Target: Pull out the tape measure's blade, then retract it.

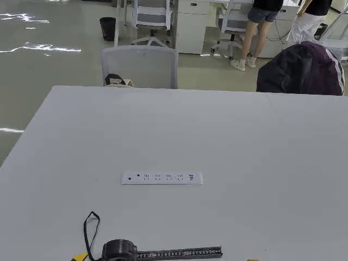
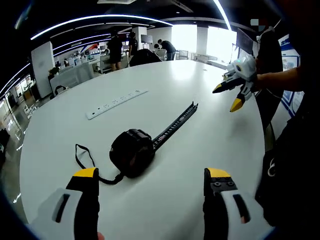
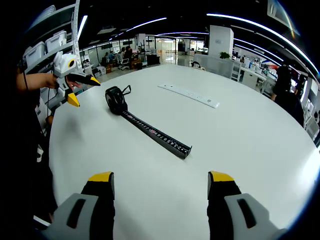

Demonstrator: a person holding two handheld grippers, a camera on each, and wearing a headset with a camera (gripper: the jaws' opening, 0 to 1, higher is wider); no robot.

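Seeing black round tape measure case (image 2: 132, 152) just ahead of my left tongs (image 2: 151, 173), extended dark blade (image 3: 155, 134) running toward right tongs (image 3: 160, 176); both wide, empty.

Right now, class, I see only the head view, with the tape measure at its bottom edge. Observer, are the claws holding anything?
Observer: No. The left claw is open, just short of the tape measure's case.
Operator: And the right one?
Observer: The right claw is open too, facing the blade's tip without touching it.
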